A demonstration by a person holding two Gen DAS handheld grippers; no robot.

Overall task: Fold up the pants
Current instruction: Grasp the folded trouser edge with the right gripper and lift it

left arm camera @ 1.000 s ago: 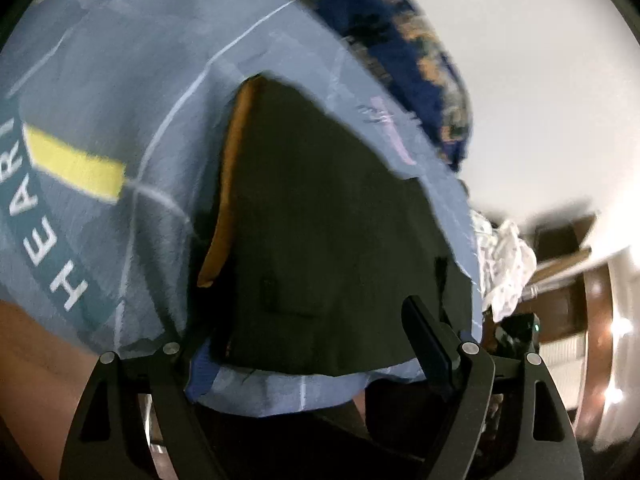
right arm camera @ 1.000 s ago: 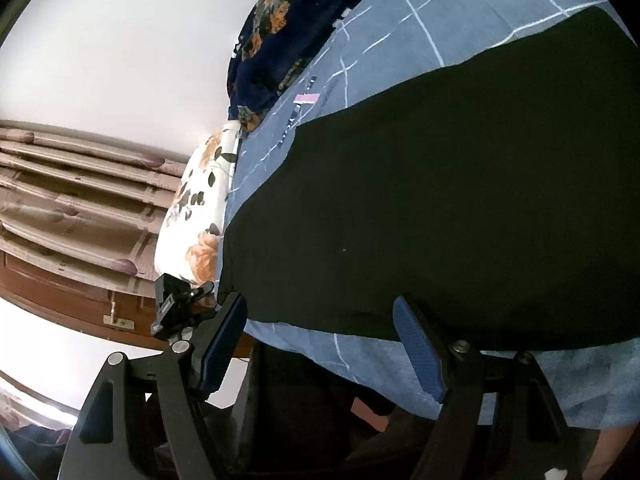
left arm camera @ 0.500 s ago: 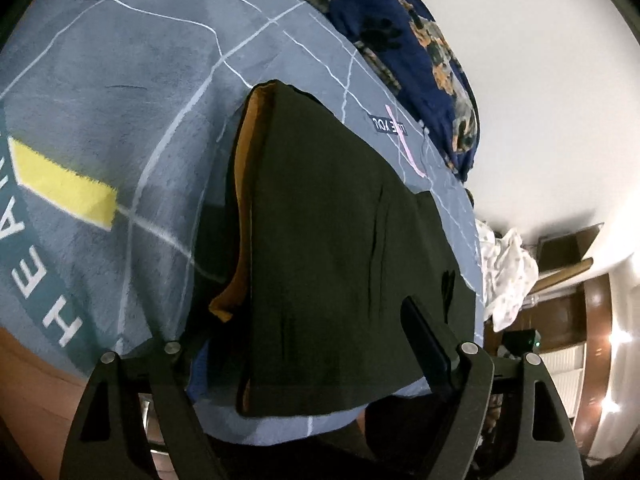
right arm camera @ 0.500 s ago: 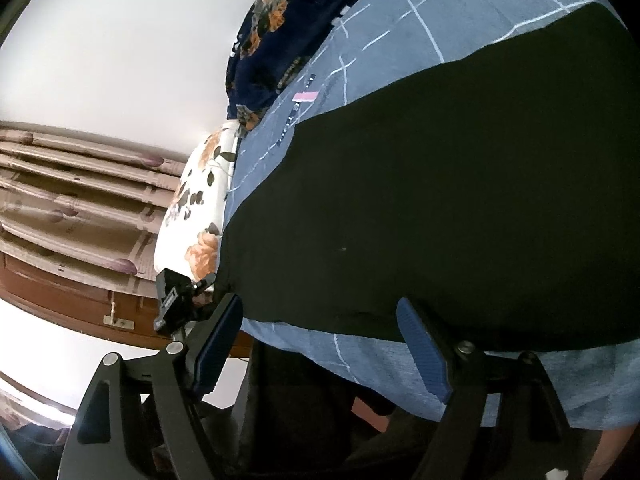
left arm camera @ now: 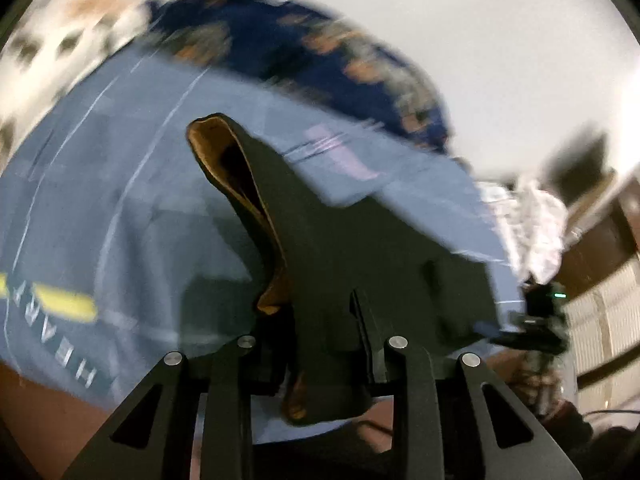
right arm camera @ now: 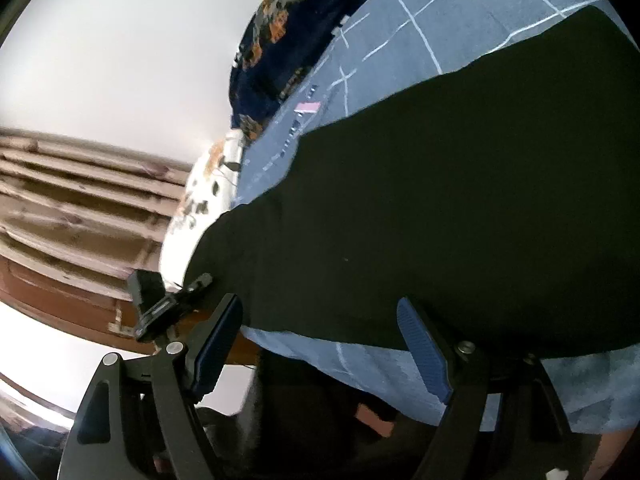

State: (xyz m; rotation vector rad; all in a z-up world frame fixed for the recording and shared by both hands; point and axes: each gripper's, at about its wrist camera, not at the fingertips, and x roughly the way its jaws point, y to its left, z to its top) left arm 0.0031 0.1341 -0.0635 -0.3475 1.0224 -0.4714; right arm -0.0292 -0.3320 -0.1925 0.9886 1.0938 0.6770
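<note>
item: pants (left arm camera: 360, 248), black with an orange-tan lining (left arm camera: 240, 184). location: spread across a blue blanket (left arm camera: 120, 200) on a bed; in the right wrist view the dark cloth (right arm camera: 460, 220) lies flat and covers most of the blanket (right arm camera: 400, 364).

left tongs (left arm camera: 324, 344): drawn narrow and pinched on a gathered edge of the pants; the cloth rises in a ridge from the jaws and the lining gapes open along the fold. this view is smeared by motion.

right tongs (right arm camera: 320, 344): spread wide, holding nothing, poised at the near hem of the pants just over the blanket's edge.

surroundings: a navy floral pillow (right arm camera: 280, 40) at the far side of the blanket, a white floral pillow (right arm camera: 208, 196) beside it, a wooden headboard (right arm camera: 80, 216).

hazards, as judged:
- the pinch appears to take only a narrow bunch of cloth; a quick pull could slip it free and drop the fold short.
- only one end is held; the free end may drag or twist, leaving the fold skewed and the lining showing.
- the jaws may catch the blanket together with the pants, lifting both.
- the right tongs, if closed at the hem's edge, could take one layer only and split the legs apart.
</note>
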